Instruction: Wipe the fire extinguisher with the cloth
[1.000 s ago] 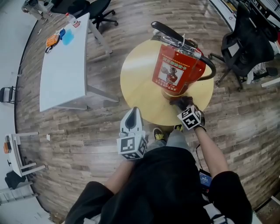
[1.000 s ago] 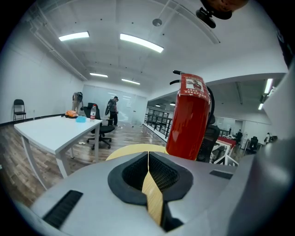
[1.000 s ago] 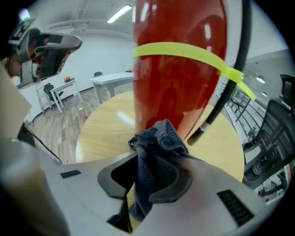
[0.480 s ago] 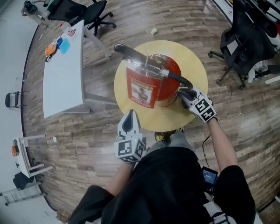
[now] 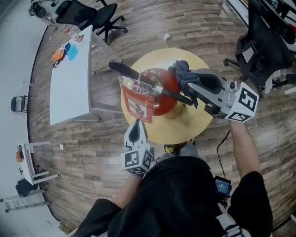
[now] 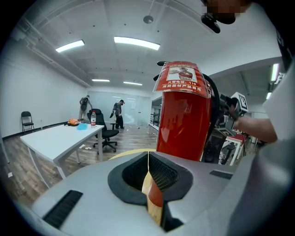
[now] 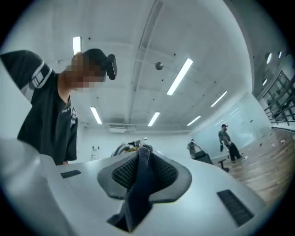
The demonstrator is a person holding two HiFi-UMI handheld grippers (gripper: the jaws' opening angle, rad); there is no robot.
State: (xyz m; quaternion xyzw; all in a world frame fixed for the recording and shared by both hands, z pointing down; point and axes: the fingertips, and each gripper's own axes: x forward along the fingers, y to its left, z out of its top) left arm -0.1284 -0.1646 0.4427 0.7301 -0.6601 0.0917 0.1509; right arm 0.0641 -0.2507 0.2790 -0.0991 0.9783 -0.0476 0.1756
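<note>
The wood floor (image 5: 92, 162) is all around you. A long white bench (image 5: 69, 92) stands on your left side. Right in front of you is a round yellow bench (image 5: 185, 127). A black chair (image 5: 263, 51) stands off to your right. Another black chair (image 5: 92, 14) stands past the far end of the white bench.

The red fire extinguisher (image 5: 159, 95) stands up straight in the middle of the round yellow bench. Its black handle (image 5: 127, 71) sticks out to the left at the top. A black hose (image 5: 175, 96) runs along its right side. A red paper label (image 5: 138, 104) faces you on its front.

Your right tongs (image 5: 189, 85) are up high, by the top of the fire extinguisher on its right side. They are squeezed tight on the dark cloth (image 5: 182, 74). In the right gripper view the cloth (image 7: 140, 184) fills the gap of the right tongs (image 7: 143, 156) and hangs down from it. The cloth is bunched just beside the red top and lies over the hose.

Your left tongs (image 5: 138, 124) are low, at the near edge of the round yellow bench. They point at the fire extinguisher but do not touch it. In the left gripper view the left tongs (image 6: 148, 159) are pressed together with nothing in them, and the fire extinguisher (image 6: 184, 124) stands tall just past them.

A small orange thing (image 5: 58, 55) and a small blue thing (image 5: 71, 51) lie at the far end of the white bench.
</note>
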